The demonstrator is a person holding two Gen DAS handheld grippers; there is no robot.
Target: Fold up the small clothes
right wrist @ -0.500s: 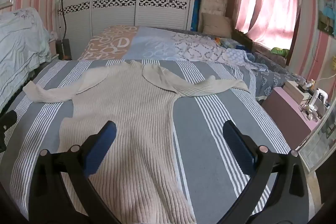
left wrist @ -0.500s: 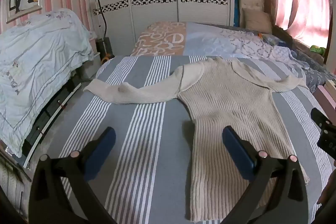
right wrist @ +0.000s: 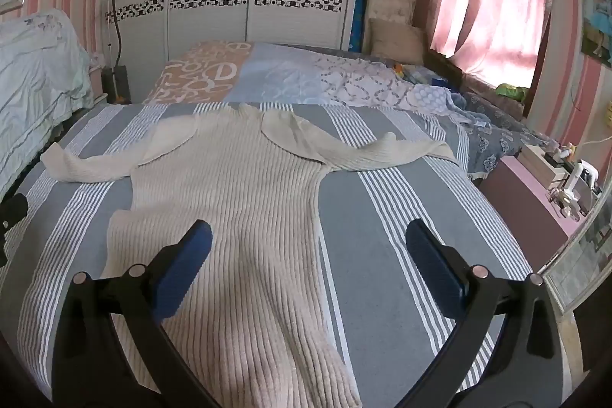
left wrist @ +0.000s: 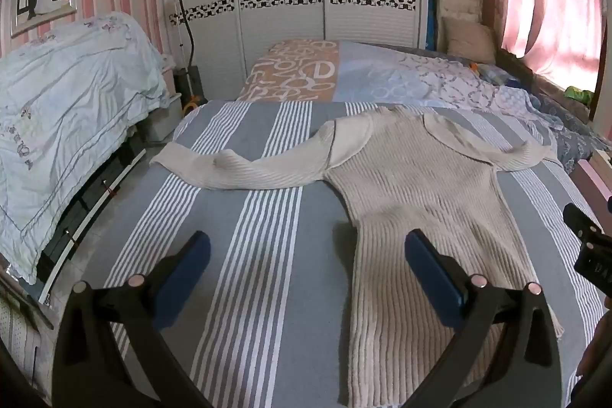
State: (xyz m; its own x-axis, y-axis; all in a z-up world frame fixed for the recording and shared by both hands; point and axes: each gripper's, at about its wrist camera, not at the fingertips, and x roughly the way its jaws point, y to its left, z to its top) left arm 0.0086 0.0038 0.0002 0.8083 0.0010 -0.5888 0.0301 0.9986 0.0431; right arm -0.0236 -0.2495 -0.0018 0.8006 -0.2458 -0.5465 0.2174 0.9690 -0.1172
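The cream ribbed-knit long-sleeved sweater point(right wrist: 229, 201) lay flat and face-up on the grey bedspread with white stripes point(left wrist: 244, 255), both sleeves stretched sideways, the body smooth, no fold made yet. The left gripper point(left wrist: 306, 255) hovered with its blue-padded fingers point(left wrist: 183, 266) spread wide and empty; the sweater's side edge lay just inside its right finger. The right gripper point(right wrist: 308, 251) was likewise released, the sweater's body under its left finger and bare bedspread beneath its right. Folding seemed about to start: the next move probably called for reaching ahead of the fingertips to pinch a sleeve and bring it across the body.
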